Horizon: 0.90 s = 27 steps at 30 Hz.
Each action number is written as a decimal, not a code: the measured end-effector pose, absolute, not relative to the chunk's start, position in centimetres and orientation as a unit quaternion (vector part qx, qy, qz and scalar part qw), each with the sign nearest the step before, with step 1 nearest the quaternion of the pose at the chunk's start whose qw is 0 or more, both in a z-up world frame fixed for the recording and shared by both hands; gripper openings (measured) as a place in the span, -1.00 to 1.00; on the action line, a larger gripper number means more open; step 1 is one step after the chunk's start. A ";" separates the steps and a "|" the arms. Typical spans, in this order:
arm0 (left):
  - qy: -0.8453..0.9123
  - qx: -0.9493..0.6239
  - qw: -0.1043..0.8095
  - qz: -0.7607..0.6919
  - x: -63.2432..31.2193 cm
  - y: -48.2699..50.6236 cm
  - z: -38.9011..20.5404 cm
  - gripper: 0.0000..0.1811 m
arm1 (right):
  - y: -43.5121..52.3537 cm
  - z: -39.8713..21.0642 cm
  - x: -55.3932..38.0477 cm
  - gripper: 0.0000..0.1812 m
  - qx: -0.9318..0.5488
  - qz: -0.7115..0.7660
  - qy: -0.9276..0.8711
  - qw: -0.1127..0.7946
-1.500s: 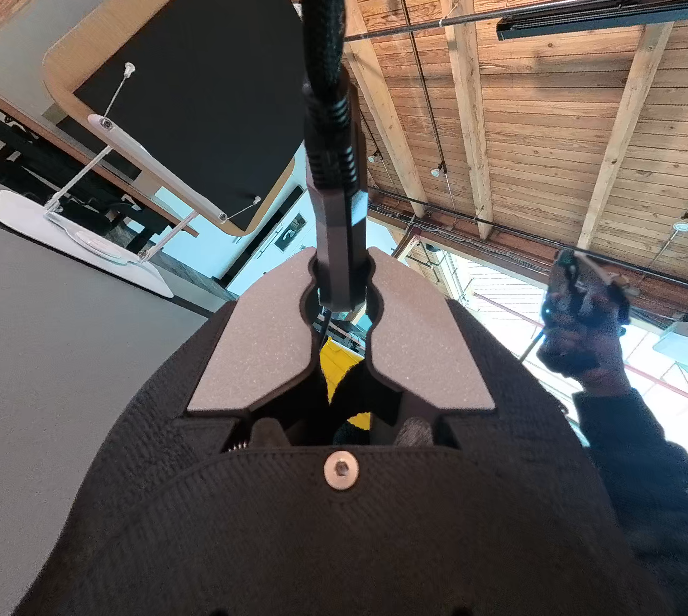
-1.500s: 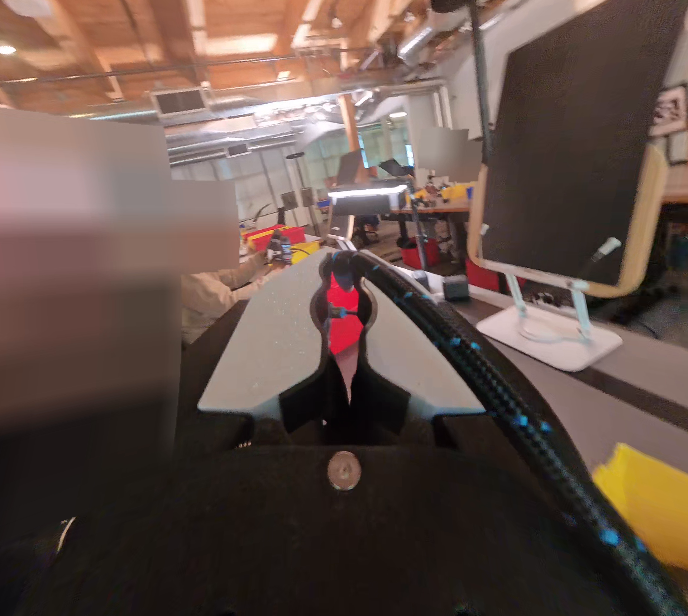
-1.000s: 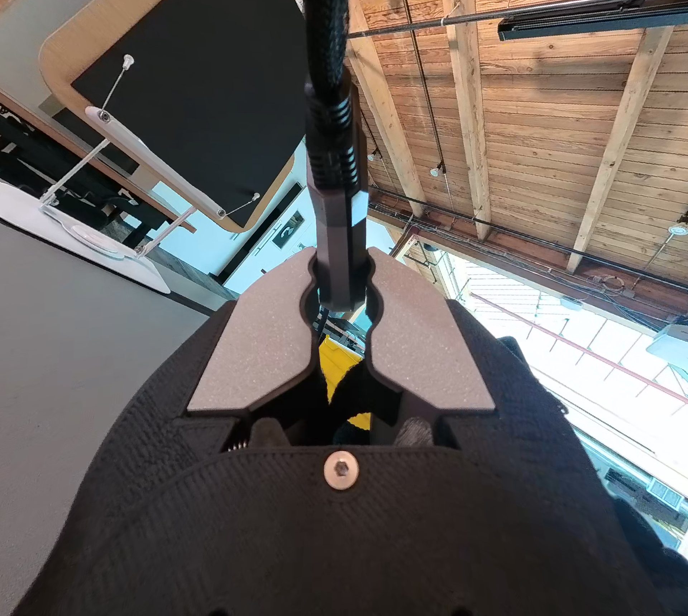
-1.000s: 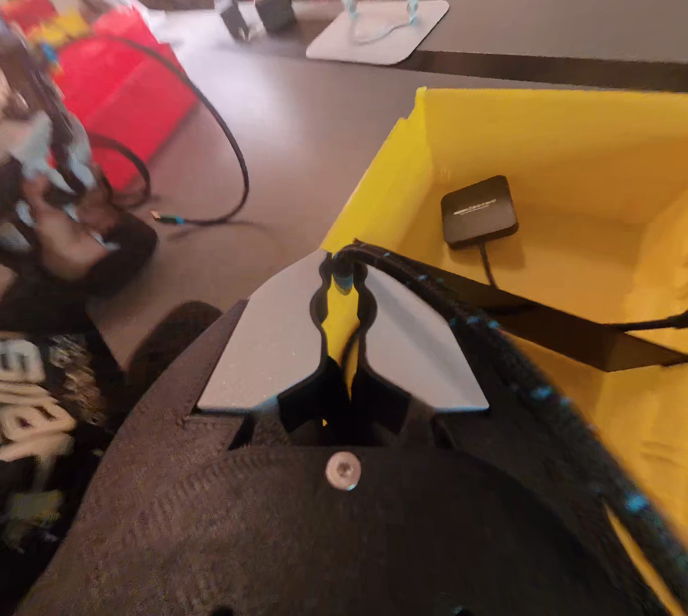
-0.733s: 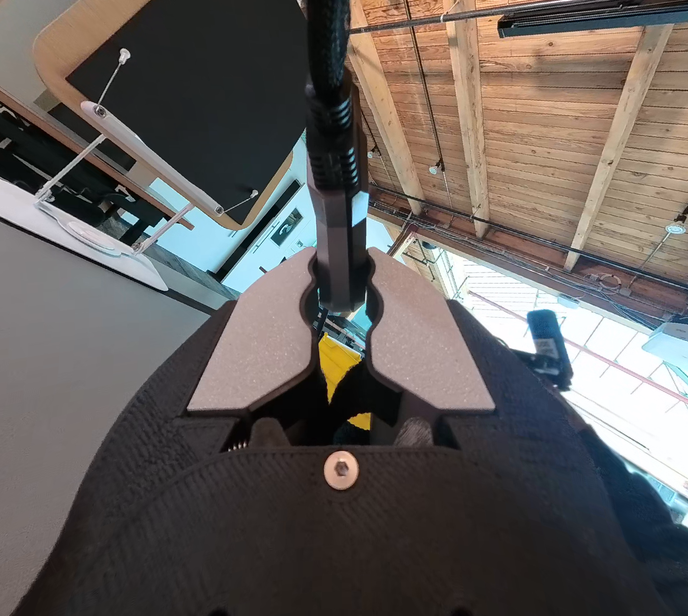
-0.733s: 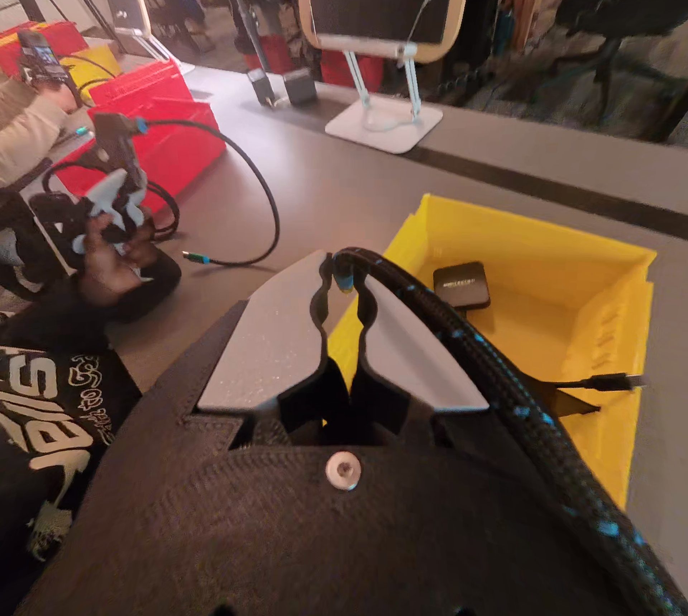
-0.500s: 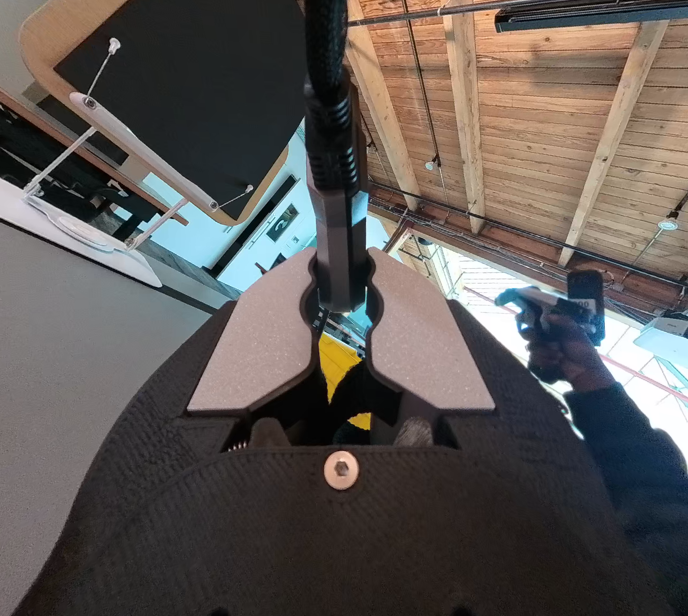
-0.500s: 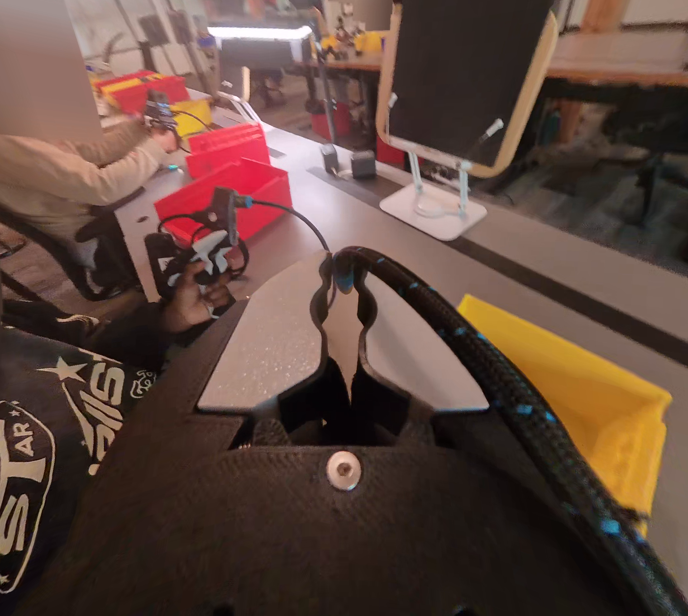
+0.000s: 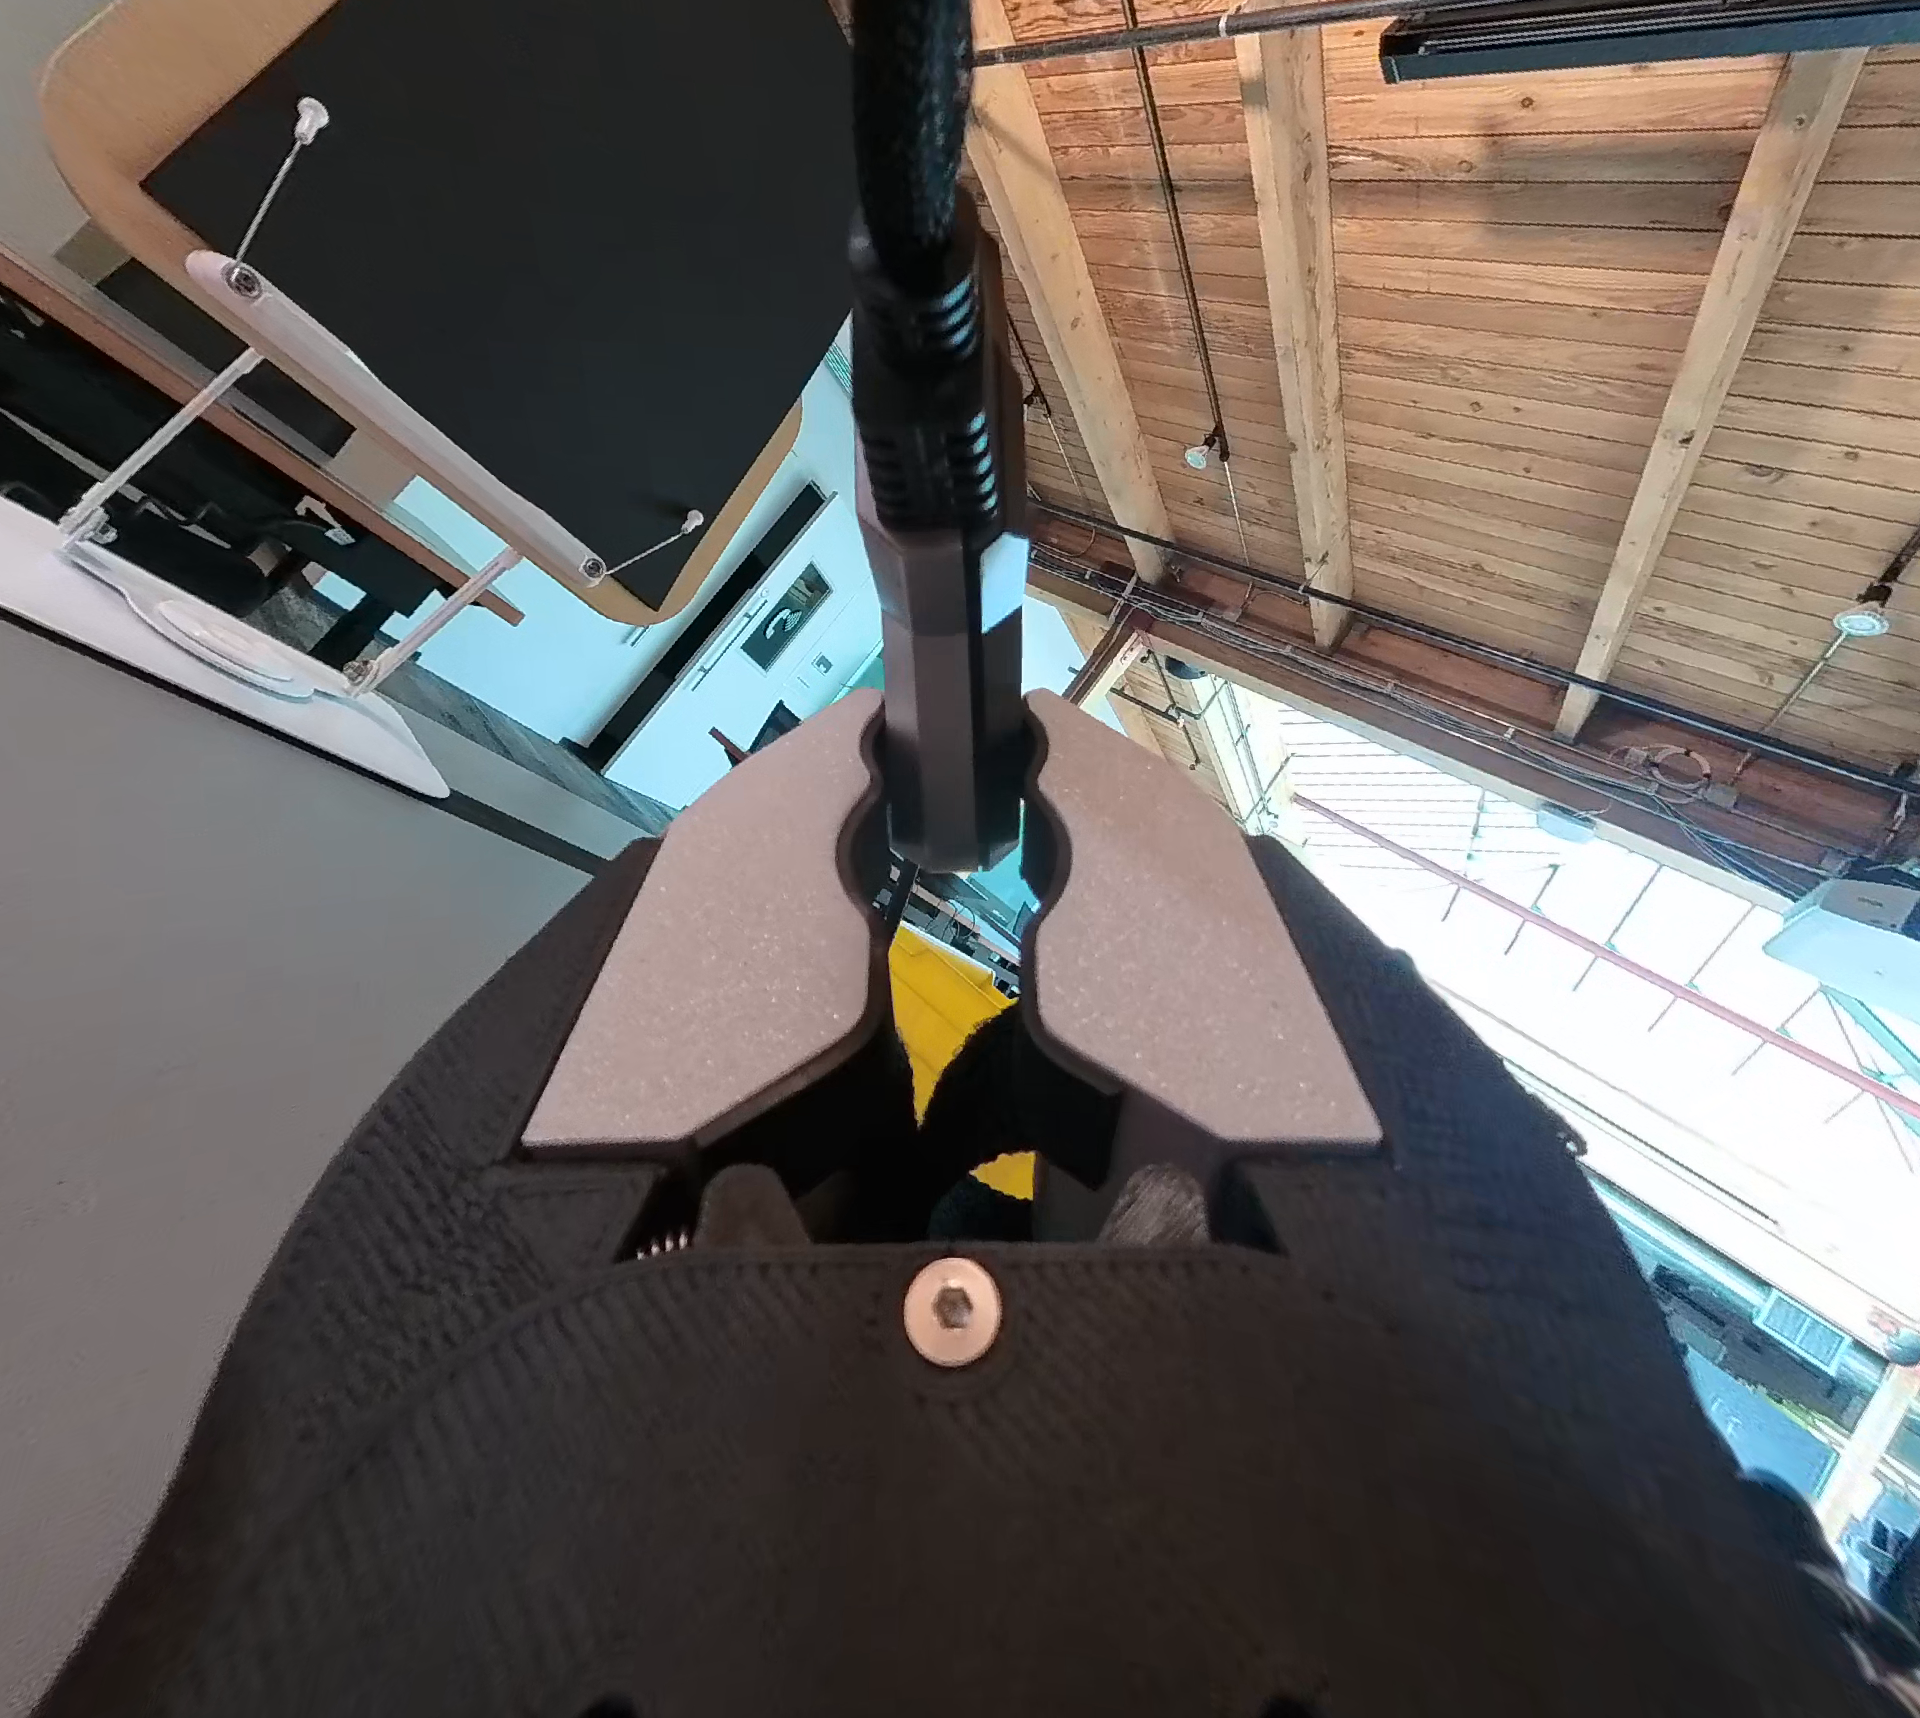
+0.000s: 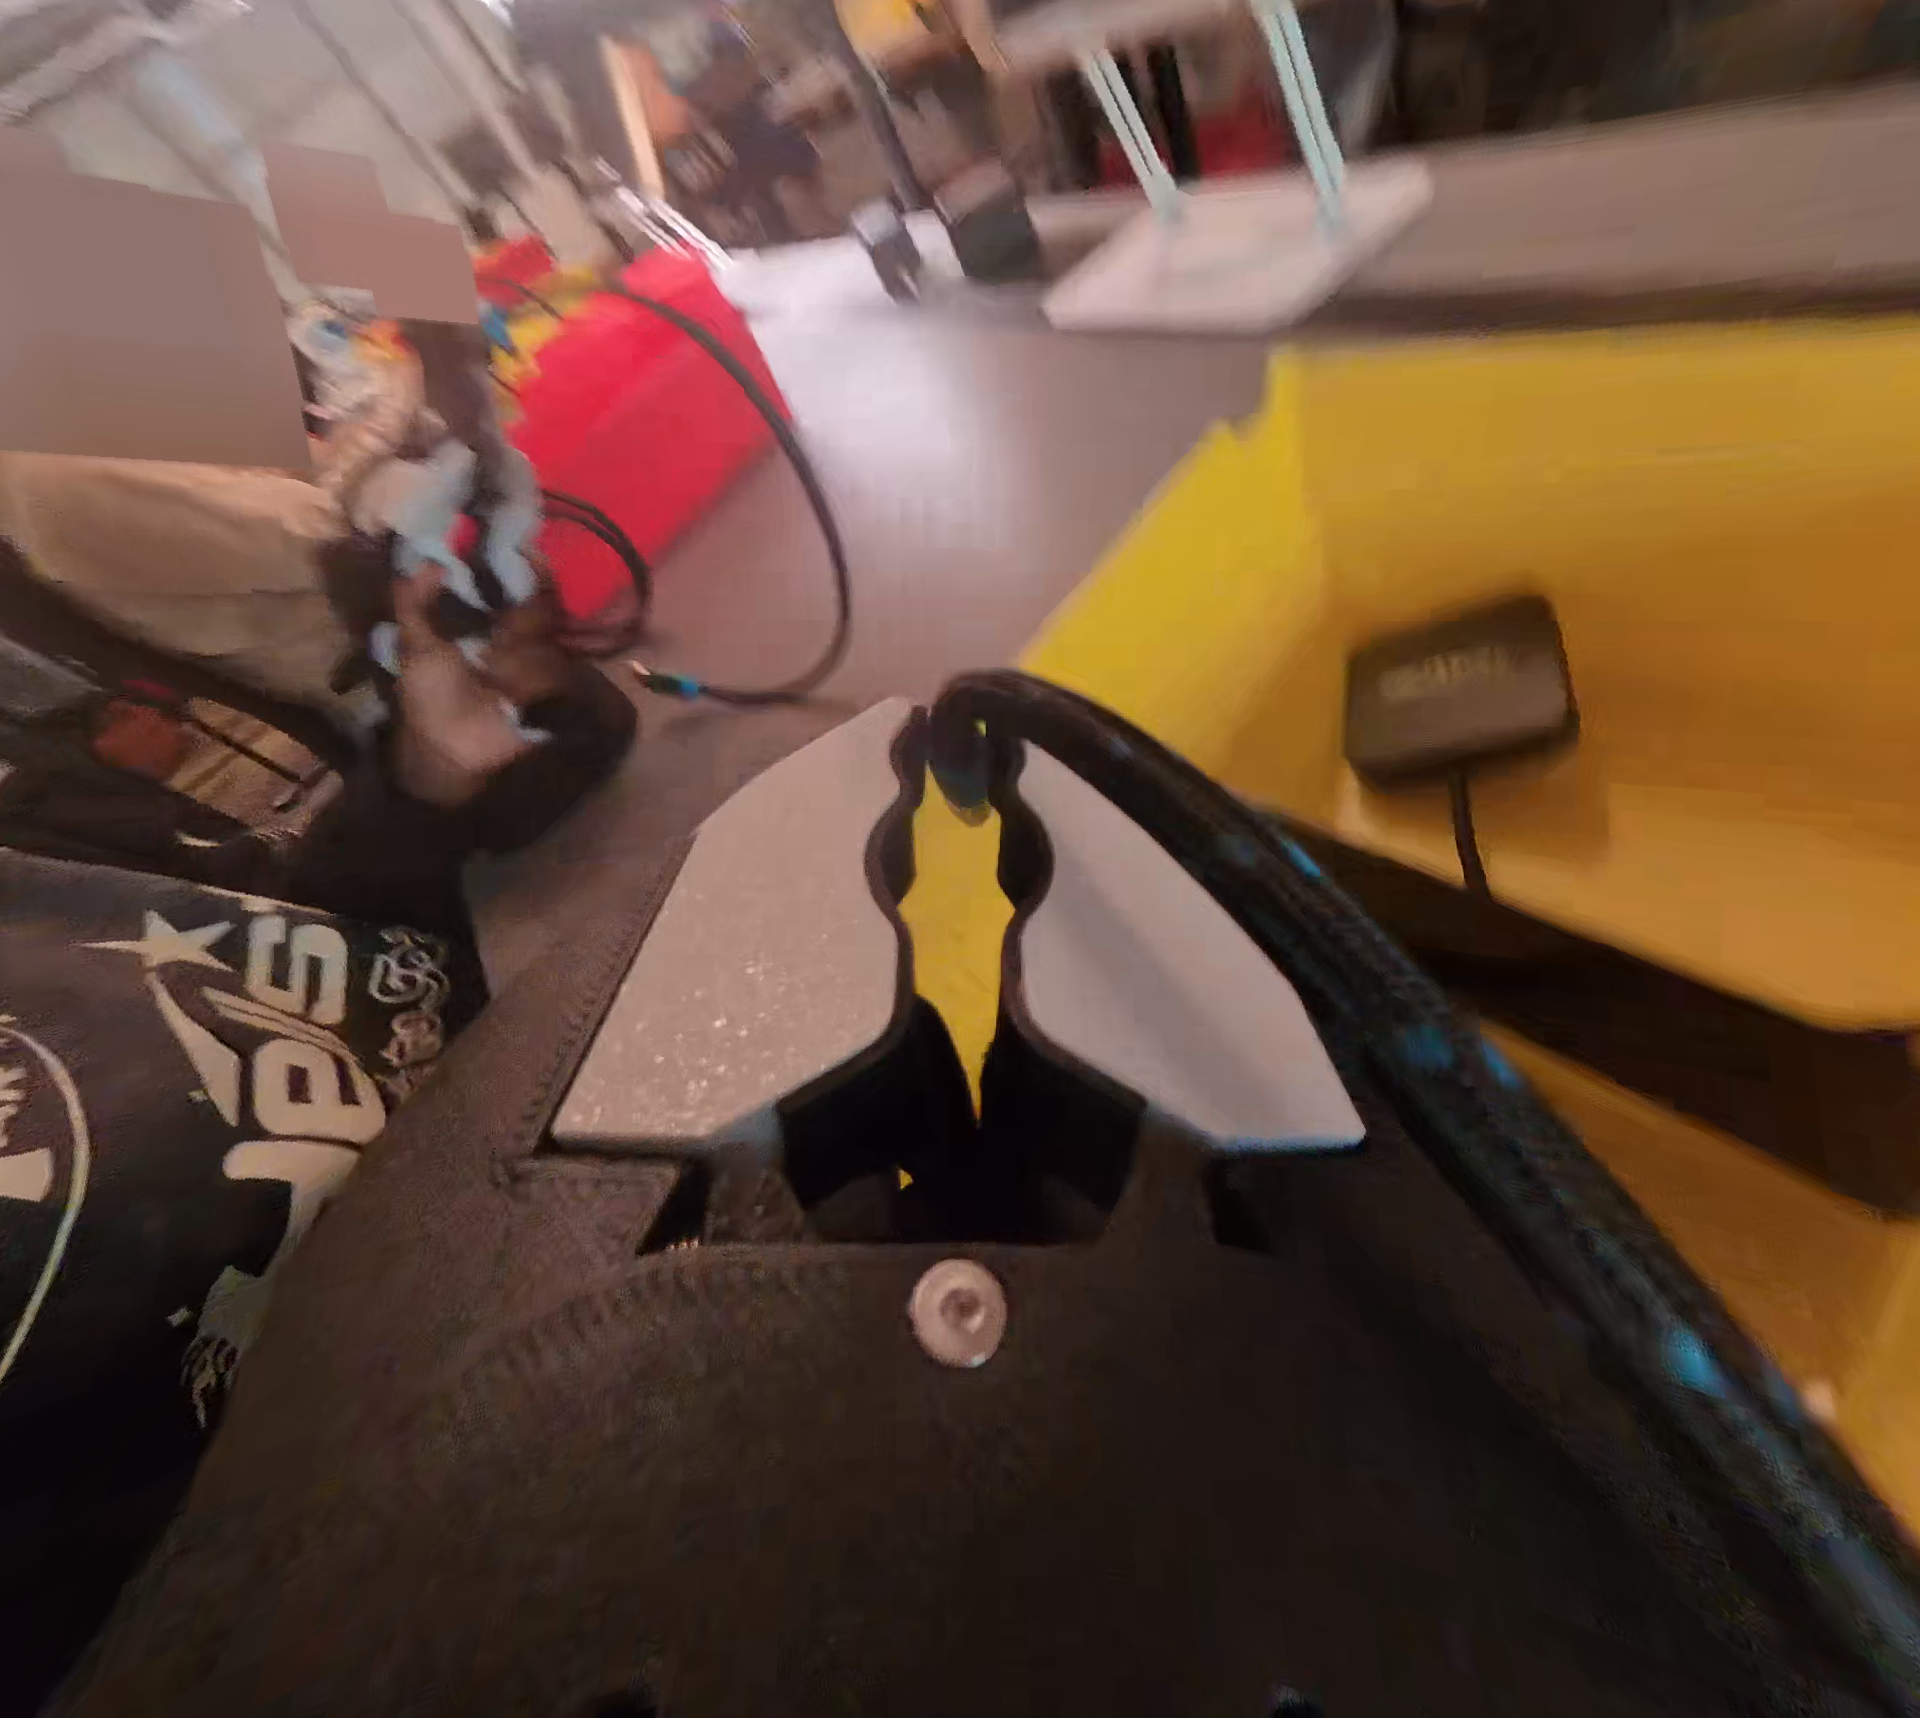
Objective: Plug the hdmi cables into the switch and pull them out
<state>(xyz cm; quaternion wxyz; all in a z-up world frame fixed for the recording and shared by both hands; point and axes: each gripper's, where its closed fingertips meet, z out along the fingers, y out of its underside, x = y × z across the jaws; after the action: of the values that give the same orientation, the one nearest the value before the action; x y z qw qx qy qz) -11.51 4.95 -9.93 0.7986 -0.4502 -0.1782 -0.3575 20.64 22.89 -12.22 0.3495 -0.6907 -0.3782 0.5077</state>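
My left gripper (image 9: pixel 951 775) is shut on the dark plug body of an HDMI cable (image 9: pixel 940 629), and its black braided cord (image 9: pixel 920 6) runs up out of the top of the view. The gripper points up toward the ceiling. My right gripper (image 10: pixel 961 769) is shut on a black cable with blue flecks (image 10: pixel 1382 972), which curves back over the right finger. The black switch (image 10: pixel 1460 686) lies flat inside the yellow bin (image 10: pixel 1195 588), ahead and to the right of the right gripper, with a thin lead running from it. The right wrist view is motion-blurred.
A grey table (image 10: pixel 935 463) carries a red bin (image 10: pixel 634 411) at the left, a loose black cable (image 10: pixel 821 546) and a white stand (image 10: pixel 1236 266) holding a dark panel (image 9: pixel 540 193). The left gripper (image 10: pixel 457 525) shows at the left, beside a person's dark printed shirt (image 10: pixel 239 1045).
The right gripper has kept swinging with its cable: it faced the room half a second ago and now tilts down at the yellow bin and switch. The left gripper holds nearly still.
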 end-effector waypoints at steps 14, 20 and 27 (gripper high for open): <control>-0.176 -0.454 0.795 -0.362 -11.3 5.1 -10.0 -0.78 | 21.1 -24.7 22.1 -0.82 -0.867 0.264 -0.414 0.080; -0.176 -0.454 0.794 -0.363 -11.2 5.1 -10.0 -0.78 | 20.7 -22.3 25.0 -0.34 -0.871 0.097 -0.468 0.114; -0.175 -0.454 0.796 -0.359 -11.2 5.0 -10.0 -0.78 | 23.4 -16.0 26.0 -0.30 -0.844 0.056 -0.491 0.207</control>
<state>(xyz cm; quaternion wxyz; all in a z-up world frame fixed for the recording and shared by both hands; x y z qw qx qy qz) -11.23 5.02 -9.99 0.7964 -0.4544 -0.1746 -0.3588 25.95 23.45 -15.98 0.2071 -0.8442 -0.4913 0.0562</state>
